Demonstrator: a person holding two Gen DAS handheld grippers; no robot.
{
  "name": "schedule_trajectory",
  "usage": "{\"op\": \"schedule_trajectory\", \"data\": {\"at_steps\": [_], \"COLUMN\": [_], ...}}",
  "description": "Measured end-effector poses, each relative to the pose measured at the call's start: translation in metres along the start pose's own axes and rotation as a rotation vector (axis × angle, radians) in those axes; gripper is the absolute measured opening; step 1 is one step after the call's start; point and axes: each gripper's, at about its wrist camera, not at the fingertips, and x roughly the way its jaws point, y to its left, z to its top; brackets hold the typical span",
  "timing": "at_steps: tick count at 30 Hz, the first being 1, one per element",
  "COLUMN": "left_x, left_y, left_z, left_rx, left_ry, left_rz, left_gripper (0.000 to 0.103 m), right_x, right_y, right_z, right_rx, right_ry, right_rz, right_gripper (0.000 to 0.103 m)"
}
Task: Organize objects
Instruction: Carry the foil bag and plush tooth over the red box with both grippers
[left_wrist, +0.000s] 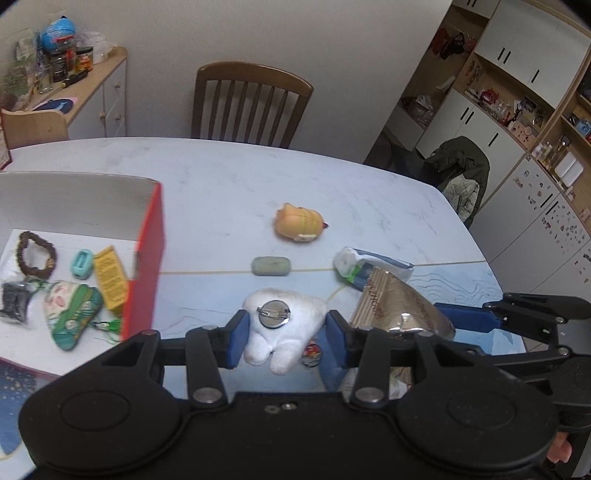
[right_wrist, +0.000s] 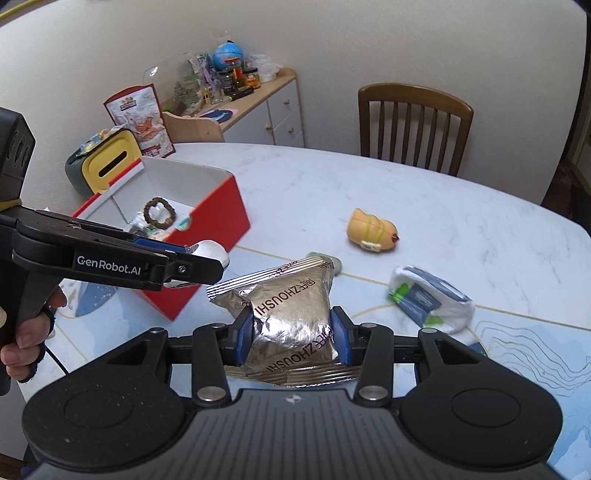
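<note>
My left gripper (left_wrist: 284, 334) is shut on a white plush tooth badge (left_wrist: 284, 332), pin side up, lifted above the table. To its left stands the red box (left_wrist: 147, 258), which holds a bead bracelet (left_wrist: 35, 254), a teal case (left_wrist: 82, 264), a yellow packet (left_wrist: 110, 280) and a flowered pouch (left_wrist: 72, 314). My right gripper (right_wrist: 291, 336) is shut on a silver foil packet (right_wrist: 291, 310), also off the table. In the right wrist view the left gripper (right_wrist: 207, 264) hangs beside the red box (right_wrist: 218, 225). The foil packet (left_wrist: 399, 310) shows at the right of the left wrist view.
On the white table (left_wrist: 221, 184) lie an orange squishy toy (left_wrist: 299, 223), a grey-green bar (left_wrist: 271, 266) and a tissue pack (left_wrist: 369, 266). A wooden chair (left_wrist: 251, 103) stands behind the table. A yellow container (right_wrist: 107, 166) and a snack bag (right_wrist: 138, 118) sit beyond the box.
</note>
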Motion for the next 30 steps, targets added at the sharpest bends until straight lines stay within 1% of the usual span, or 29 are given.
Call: {"op": "schedule_trajectory", "data": {"at_steps": [7,13,21,30], "left_x": [-0.019,-0.036,-0.049,-0.049], "left_y": [0.046,0.090,0.147,0.204], "left_z": [0.005,0.015,0.027,0.033], "left_rx": [-0.009,-0.014,-0.021,-0.042], "left_ry": [0.004,-0.001,-0.011,0.003], "left_rz": [0.017,0.035,0.056,0.096], "left_gripper": [0.044,0.044,0.044,0.044], "right_x": [0.004,0.016,0.043,0.083], "right_y": [0.036,0.068,0.113,0.157], "right_z": [0.015,0.031,0.054,0.078], "right_rx": [0.002,0.008,0.000,-0.017], "right_ry": [-0.014,-0.024,-0.024,-0.013], "right_rz": [-0.013,-0.016,-0.020,-0.025], "right_gripper": [0.043,0.043,0.043,0.043]}}
